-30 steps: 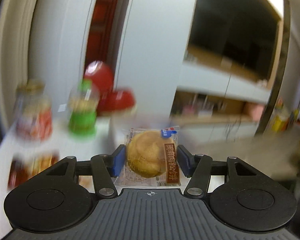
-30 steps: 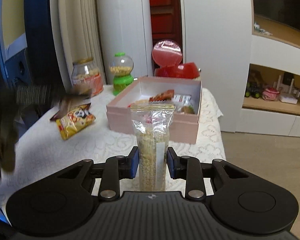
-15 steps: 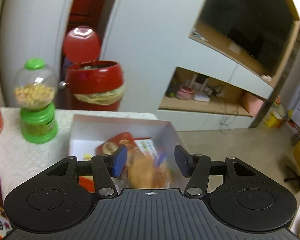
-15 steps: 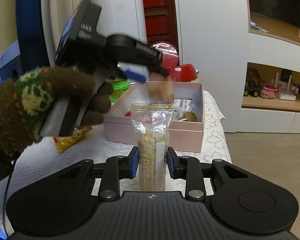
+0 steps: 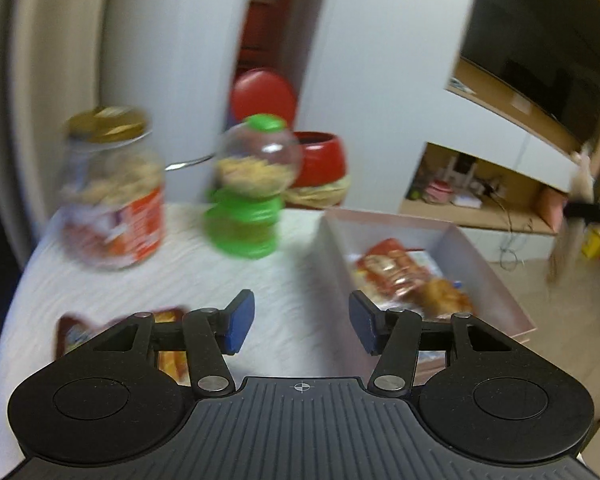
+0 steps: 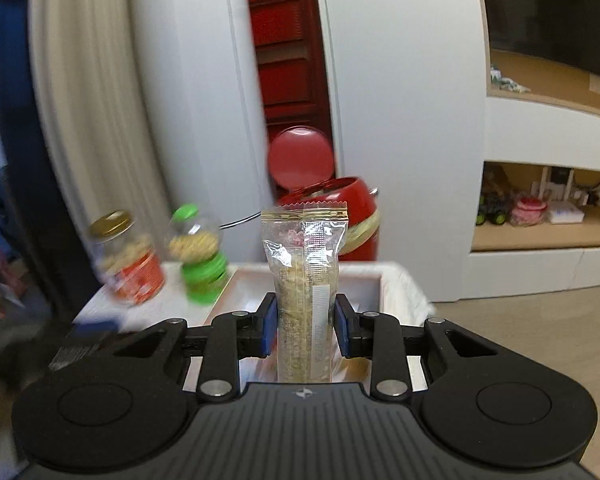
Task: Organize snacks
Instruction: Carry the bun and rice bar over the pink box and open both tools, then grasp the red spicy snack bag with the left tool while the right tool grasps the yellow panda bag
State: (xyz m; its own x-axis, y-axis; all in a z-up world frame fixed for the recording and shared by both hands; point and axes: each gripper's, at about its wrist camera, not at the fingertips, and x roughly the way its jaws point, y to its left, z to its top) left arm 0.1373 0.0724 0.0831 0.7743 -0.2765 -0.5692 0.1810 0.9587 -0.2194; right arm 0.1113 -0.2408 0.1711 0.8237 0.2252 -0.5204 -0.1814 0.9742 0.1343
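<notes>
My left gripper (image 5: 302, 322) is open and empty above the white tablecloth, just left of the pink box (image 5: 496, 280). The box holds a red snack pack (image 5: 392, 268) and the round cake packet (image 5: 440, 296). Another snack packet (image 5: 168, 356) lies on the cloth under the left finger. My right gripper (image 6: 304, 330) is shut on a clear bar of puffed grain (image 6: 304, 280), held upright above the near end of the pink box (image 6: 300, 276).
A glass jar with an orange label (image 5: 112, 196) and a green candy dispenser (image 5: 252, 192) stand at the back of the table. A red bin with its lid up (image 5: 320, 160) stands behind. Floor and shelves lie to the right.
My left gripper opened, dropped the cake packet into the box and swung left, away from the box. My right gripper moved forward over the box with its bar.
</notes>
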